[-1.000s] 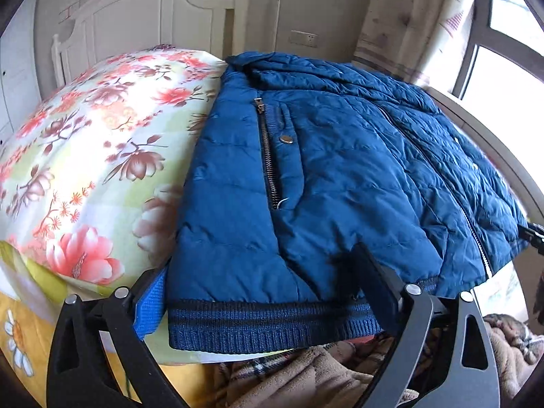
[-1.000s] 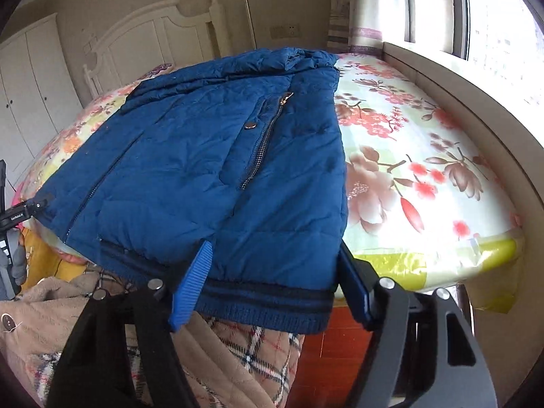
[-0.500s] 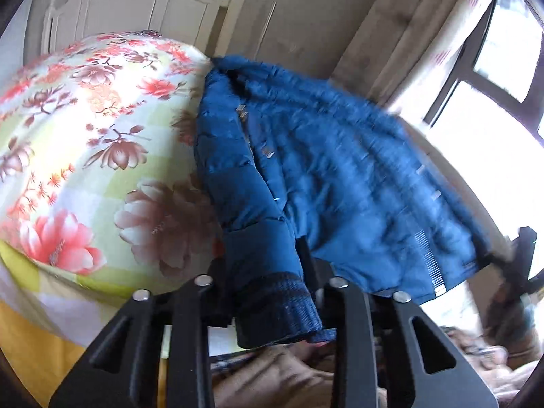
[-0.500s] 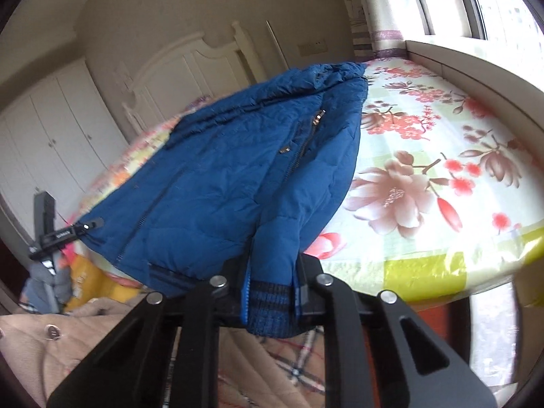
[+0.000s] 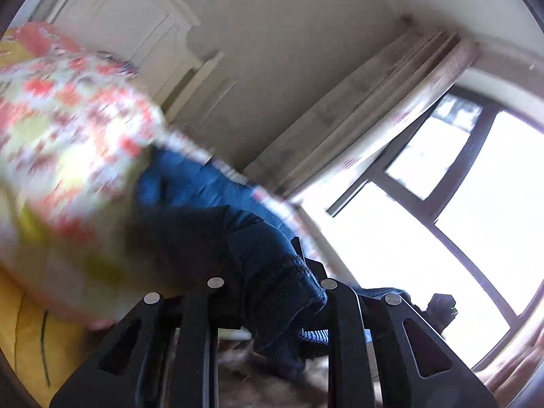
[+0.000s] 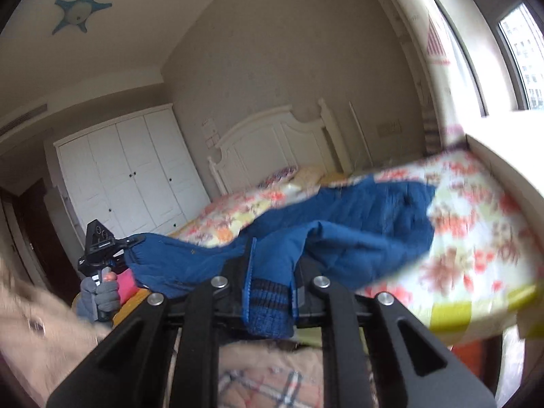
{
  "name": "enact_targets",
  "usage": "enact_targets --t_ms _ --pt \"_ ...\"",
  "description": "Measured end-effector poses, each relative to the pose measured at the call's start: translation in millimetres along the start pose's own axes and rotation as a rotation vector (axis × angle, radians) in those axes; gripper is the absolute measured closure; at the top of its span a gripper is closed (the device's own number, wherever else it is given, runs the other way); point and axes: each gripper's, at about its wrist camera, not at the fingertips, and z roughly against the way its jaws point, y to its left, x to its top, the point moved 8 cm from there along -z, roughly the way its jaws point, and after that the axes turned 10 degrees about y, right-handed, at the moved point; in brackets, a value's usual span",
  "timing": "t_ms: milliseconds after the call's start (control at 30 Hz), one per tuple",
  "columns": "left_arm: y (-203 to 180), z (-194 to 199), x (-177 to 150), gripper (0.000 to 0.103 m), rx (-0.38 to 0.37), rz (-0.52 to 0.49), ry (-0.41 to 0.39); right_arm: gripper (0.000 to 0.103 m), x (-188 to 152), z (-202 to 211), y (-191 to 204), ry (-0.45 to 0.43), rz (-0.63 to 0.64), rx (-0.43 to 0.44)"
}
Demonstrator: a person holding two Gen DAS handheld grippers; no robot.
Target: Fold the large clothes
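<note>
A blue quilted jacket [image 5: 210,187] lies on the flowered bedspread [image 5: 68,153], its near edge lifted off the bed. My left gripper [image 5: 272,272] has its jaws closing, with the jacket's dark ribbed hem [image 5: 289,292] bunched and pinched between them. In the right wrist view the jacket [image 6: 357,217] sags between both grippers. My right gripper [image 6: 270,272] is shut on the striped hem [image 6: 268,306] at the other corner. My left gripper [image 6: 102,244] shows there too, held up by a grey-gloved hand [image 6: 100,297] and gripping the jacket's far corner.
A white headboard [image 6: 272,136] and a white wardrobe [image 6: 129,176] stand beyond the bed. A window ledge [image 6: 503,159], curtain [image 5: 357,108] and bright window [image 5: 442,204] run along one side. A beige plaid-lined coat [image 6: 272,384] lies below the grippers.
Both grippers went from open around the hem to shut on it, then rose and tipped up. The jacket's near edge has lifted off the bed and folds back.
</note>
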Motion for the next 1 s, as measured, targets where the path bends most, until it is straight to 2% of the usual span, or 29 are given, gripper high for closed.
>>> enact_targets --t_ms 133,167,267,333,367,400,433,500,567,633,667,733,800,867,900,933,1000 --pt "-2.6 -33.8 81.5 0.083 -0.045 0.063 0.001 0.087 83.4 -21.8 -11.4 -0.05 -0.011 -0.043" --pt "4.9 -53.8 110.0 0.083 -0.037 0.103 0.005 0.087 108.9 -37.8 -23.8 -0.046 -0.03 -0.069" --pt "40.3 -120.2 179.4 0.08 -0.033 0.234 0.065 0.084 156.9 -88.5 -66.6 -0.006 -0.132 -0.141" --pt "73.8 -160.0 210.2 0.072 -0.053 0.354 0.104 0.081 181.7 -134.3 -117.4 0.062 -0.238 -0.172" --pt "100.9 -184.3 226.9 0.069 -0.049 0.422 0.14 0.073 185.2 -153.4 -141.7 0.087 -0.311 -0.172" --pt "117.2 -192.1 235.5 0.06 -0.037 0.456 0.141 0.065 185.0 -173.5 -170.8 0.132 -0.402 -0.168" --pt "135.8 -194.7 244.1 0.053 -0.021 0.485 0.118 0.062 182.0 -186.8 -195.9 0.156 -0.463 -0.186" --pt "174.6 -186.1 256.4 0.05 0.055 0.508 0.063 0.041 170.5 -191.5 -222.5 0.121 -0.507 -0.223" --pt "195.4 -176.8 257.6 0.05 0.151 0.451 0.062 0.039 160.4 -189.1 -237.3 0.102 -0.469 -0.28" --pt "207.3 -175.5 253.9 0.05 0.275 0.351 0.098 0.039 148.2 -194.3 -252.5 0.134 -0.405 -0.333" --pt "213.3 -181.7 249.7 0.05 0.339 0.284 0.139 0.039 143.9 -195.7 -261.8 0.152 -0.374 -0.374" --pt "217.4 -204.0 238.0 0.05 0.401 0.177 0.246 0.039 135.3 -197.1 -270.2 0.188 -0.345 -0.4" --pt "215.3 -221.4 226.7 0.05 0.404 0.096 0.332 0.039 126.6 -205.4 -276.1 0.24 -0.315 -0.405" --pt "207.4 -243.6 212.1 0.05 0.37 0.025 0.399 0.039 122.8 -216.2 -276.0 0.288 -0.244 -0.426" --pt "201.5 -248.6 205.4 0.045 0.343 0.005 0.423 0.036 122.0 -222.1 -274.4 0.303 -0.218 -0.424" --pt "198.0 -261.5 203.8 0.03 0.308 -0.015 0.445 0.034 121.5 -230.5 -271.3 0.324 -0.186 -0.416" --pt "193.7 -278.1 203.0 0.016 0.279 -0.041 0.47 0.029 119.3 -245.7 -268.4 0.363 -0.14 -0.424"
